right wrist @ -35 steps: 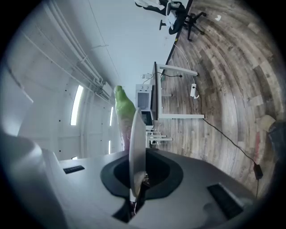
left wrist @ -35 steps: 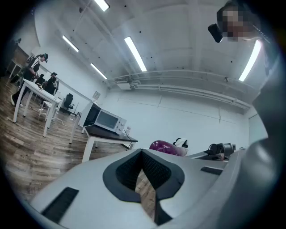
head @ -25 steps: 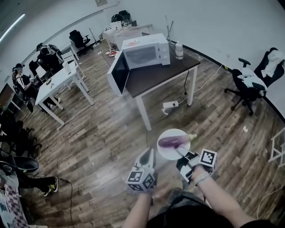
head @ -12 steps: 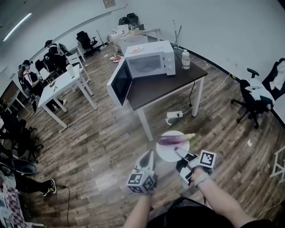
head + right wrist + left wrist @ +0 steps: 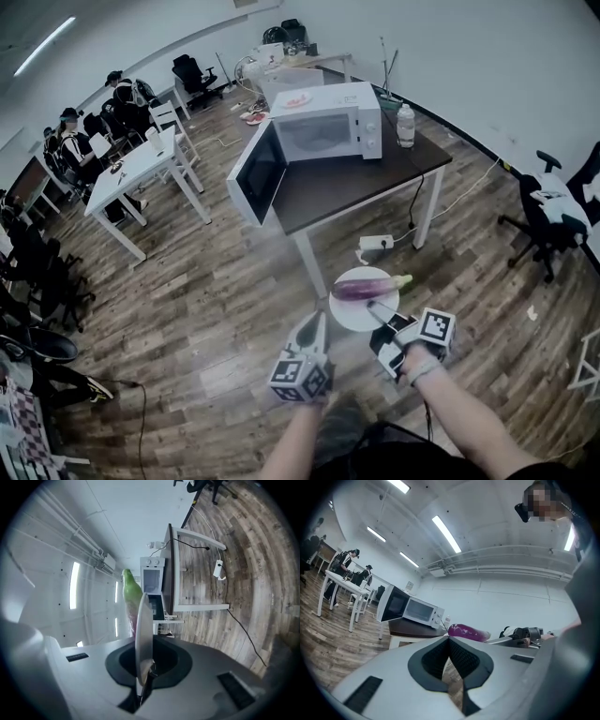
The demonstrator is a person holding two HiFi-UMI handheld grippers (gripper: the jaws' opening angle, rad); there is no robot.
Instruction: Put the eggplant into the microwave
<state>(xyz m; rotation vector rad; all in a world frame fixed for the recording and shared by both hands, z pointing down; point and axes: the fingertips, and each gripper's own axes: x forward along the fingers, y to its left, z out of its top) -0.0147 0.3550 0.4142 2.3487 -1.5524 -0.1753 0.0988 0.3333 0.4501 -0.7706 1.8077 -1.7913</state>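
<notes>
Right hand-held gripper (image 5: 377,311): clenched on the rim of the plate (image 5: 347,317), held level, presumably so its load would not roll
Eggplant (image 5: 364,285): lay across the plate, well short of the microwave (image 5: 330,124)
Microwave: at 12 o'clock on the surface (image 5: 361,186), door (image 5: 255,174) open to receive it
Left hand-held gripper (image 5: 312,328): clenched, empty, at 9 o'clock of the plate

We see an evenly bright room, lit by ceiling strips (image 5: 446,534) glowing above the microwave (image 5: 419,611). Shadows are soft. Straight lines curve strongly toward dark, vignetted corners, and near surfaces in both gripper views blur.
</notes>
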